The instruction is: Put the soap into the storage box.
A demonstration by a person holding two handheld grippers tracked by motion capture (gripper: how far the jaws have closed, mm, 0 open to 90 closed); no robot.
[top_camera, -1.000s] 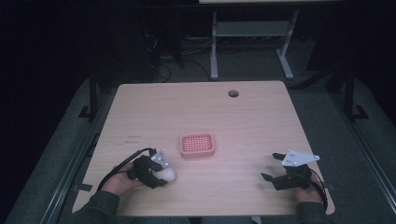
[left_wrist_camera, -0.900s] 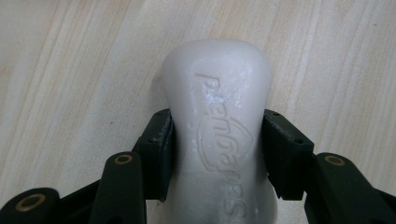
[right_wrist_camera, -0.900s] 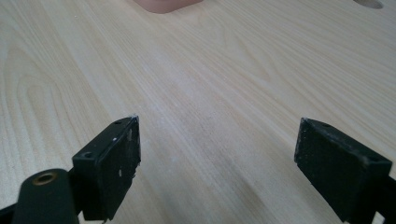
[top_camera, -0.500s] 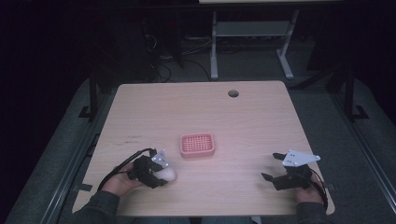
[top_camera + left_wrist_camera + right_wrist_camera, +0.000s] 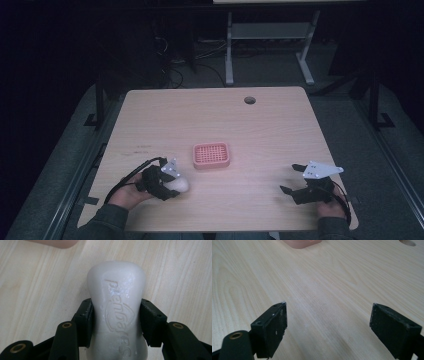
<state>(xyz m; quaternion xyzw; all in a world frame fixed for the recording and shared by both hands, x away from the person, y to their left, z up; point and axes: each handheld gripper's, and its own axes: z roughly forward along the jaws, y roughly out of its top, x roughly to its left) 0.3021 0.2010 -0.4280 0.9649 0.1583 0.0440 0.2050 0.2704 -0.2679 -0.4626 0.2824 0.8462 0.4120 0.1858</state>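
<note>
From the high view, the room past the far edge of the surface is nearly black; I can pick out a pale frame on legs there and little else. My sleeves are cut off by the bottom edge. My left gripper lies near the front left corner, just in front and to the left of the pink tray, and its black body covers most of the soap bar, so only a pale rounded end pokes out toward the tray. My right gripper rests well to the right of the tray, with its jaws spread apart and nothing between them.

In the left gripper view, my jaws are clamped on both flanks of the soap bar, pads pressing on its narrowed waist. The near end of the bar runs off the bottom edge. It is milky white, smooth and a little glossy, with rounded corners and raised lettering that reads upside down to me and is hard to make out in full. A blurred slip of the pink tray shows just beyond the bar.

In the right gripper view, my jaws stand wide with bare wood grain between them. The pink tray is clipped by the top edge, far ahead, and a hole in the surface is half cut off to the right of the tray.
</note>
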